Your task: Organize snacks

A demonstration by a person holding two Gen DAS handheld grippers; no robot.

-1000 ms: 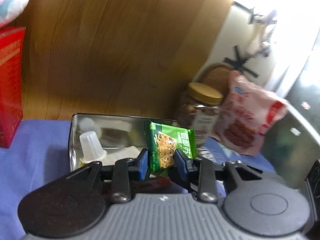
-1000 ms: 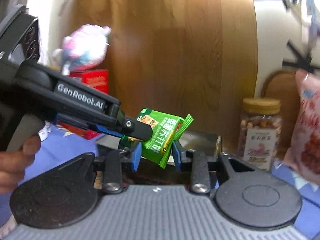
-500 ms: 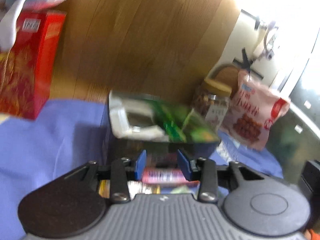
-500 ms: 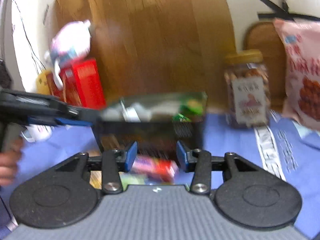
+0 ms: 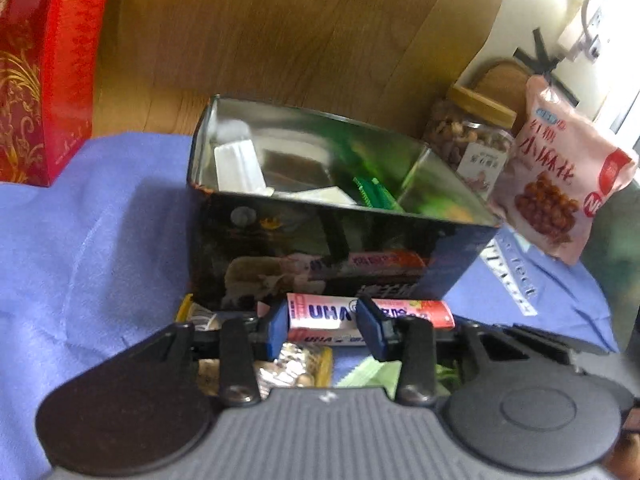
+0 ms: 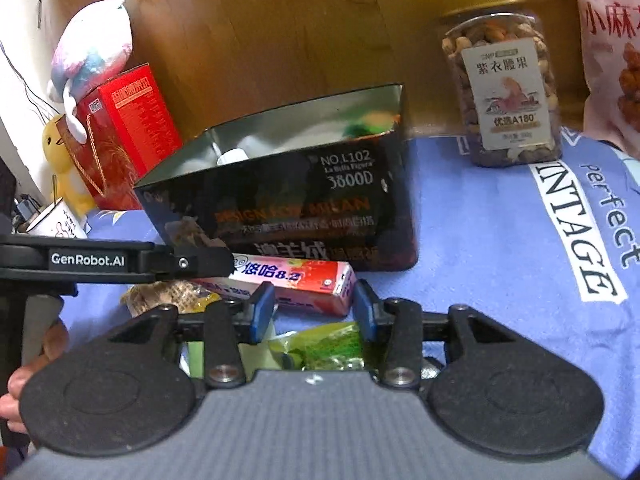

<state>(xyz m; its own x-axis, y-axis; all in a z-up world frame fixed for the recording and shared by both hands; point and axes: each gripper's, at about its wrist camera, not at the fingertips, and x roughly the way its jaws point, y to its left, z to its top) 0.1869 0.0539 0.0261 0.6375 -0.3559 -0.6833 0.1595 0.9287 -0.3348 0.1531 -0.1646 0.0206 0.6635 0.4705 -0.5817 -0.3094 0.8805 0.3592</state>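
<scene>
A black tin point(image 5: 320, 240) point(image 6: 280, 208) with a shiny inside stands open on the blue cloth. A green cracker packet point(image 5: 376, 196) lies in it beside white packets. In front of the tin lies a pink-and-white UHA candy box point(image 5: 320, 312) point(image 6: 296, 276). My left gripper point(image 5: 325, 326) is open, its blue fingertips on either side of the box's near end without pressing it. My right gripper point(image 6: 314, 312) is open and empty, just short of the same box and above a green sweet packet point(image 6: 324, 348). The left gripper's finger point(image 6: 208, 261) reaches over the box.
A foil-wrapped snack point(image 5: 296, 364) and a wafer snack point(image 6: 168, 296) lie beside the candy box. Behind the tin are a red gift box point(image 5: 40, 72) point(image 6: 128, 128), a nut jar point(image 5: 472, 140) point(image 6: 504, 80), a pink snack bag point(image 5: 560, 176) and a plush toy point(image 6: 96, 48).
The green packet held between both grippers above the tin now lies inside it. Both grippers have let go, opened wider and sunk to the snacks in front of the tin.
</scene>
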